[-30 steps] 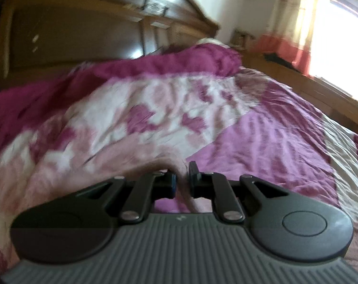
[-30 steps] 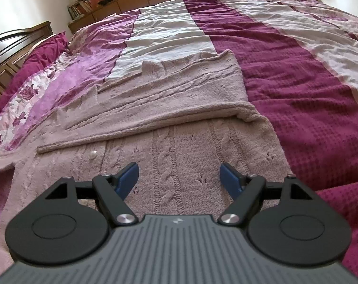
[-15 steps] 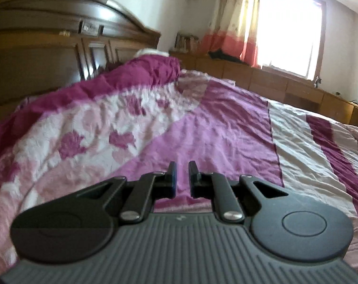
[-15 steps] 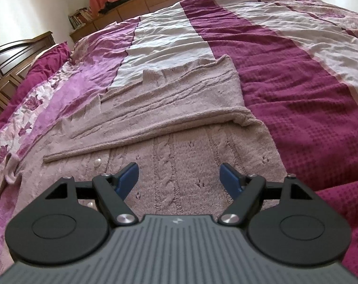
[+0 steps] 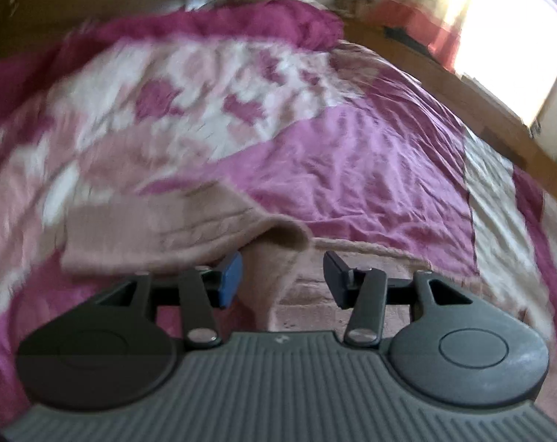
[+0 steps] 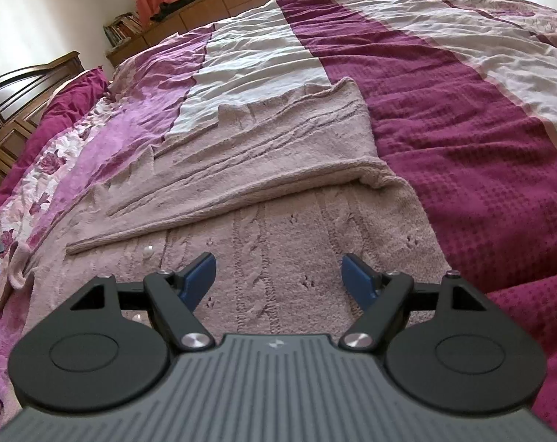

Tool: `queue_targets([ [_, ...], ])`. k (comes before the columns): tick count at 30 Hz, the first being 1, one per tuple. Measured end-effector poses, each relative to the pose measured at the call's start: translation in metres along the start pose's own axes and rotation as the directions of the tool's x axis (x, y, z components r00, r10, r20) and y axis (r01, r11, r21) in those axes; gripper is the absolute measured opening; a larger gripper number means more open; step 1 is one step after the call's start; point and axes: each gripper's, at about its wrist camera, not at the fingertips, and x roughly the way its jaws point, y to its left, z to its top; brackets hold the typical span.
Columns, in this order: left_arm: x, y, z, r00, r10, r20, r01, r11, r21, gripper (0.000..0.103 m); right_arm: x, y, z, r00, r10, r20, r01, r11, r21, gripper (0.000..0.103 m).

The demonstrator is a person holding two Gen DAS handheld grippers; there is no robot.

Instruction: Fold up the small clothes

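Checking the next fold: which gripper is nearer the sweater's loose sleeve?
Left. The left gripper, jaws opening, sits right at the loose sleeve, nothing pinched. The right gripper hovers open over the sweater body, away from it.

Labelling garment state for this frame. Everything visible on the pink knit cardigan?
The cardigan is dusty-pink cable knit with small pale buttons, soft and fuzzy-looking. It lies flat on the striped bedspread, one side folded diagonally across the body. Its sleeve lies loosely bunched in front of the left claw, whose jaws are opening, fabric between them unpinched. The right claw hovers open above it.
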Motion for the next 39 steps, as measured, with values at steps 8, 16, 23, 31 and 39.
queue_targets([
  [8, 0.021, 0.034, 0.007, 0.999, 0.045, -0.003, -0.045, 0.976, -0.214, 0.069, 0.01, 0.002, -0.001, 1.0, -0.013, -0.014, 0.013, 1.0, -0.016, 0.081],
  [16, 0.033, 0.039, 0.0, 0.999, 0.027, -0.018, -0.031, 0.95, -0.311, 0.069, 0.013, 0.002, 0.0, 1.0, -0.017, -0.012, 0.017, 1.0, -0.019, 0.081],
  [23, 0.035, 0.041, -0.016, 0.996, -0.065, -0.067, 0.029, 0.897, -0.442, 0.069, 0.012, 0.004, 0.001, 1.0, -0.019, 0.007, 0.02, 0.999, -0.026, 0.081],
  [31, 0.049, 0.062, 0.007, 0.998, 0.061, 0.026, -0.04, 0.864, -0.502, 0.069, 0.012, 0.003, 0.002, 1.0, -0.017, 0.015, 0.018, 1.0, -0.018, 0.081],
  [39, 0.067, 0.065, 0.022, 0.993, 0.116, 0.001, -0.106, 0.906, -0.409, 0.067, 0.013, 0.003, 0.003, 1.0, -0.014, 0.022, 0.014, 1.0, -0.017, 0.081],
])
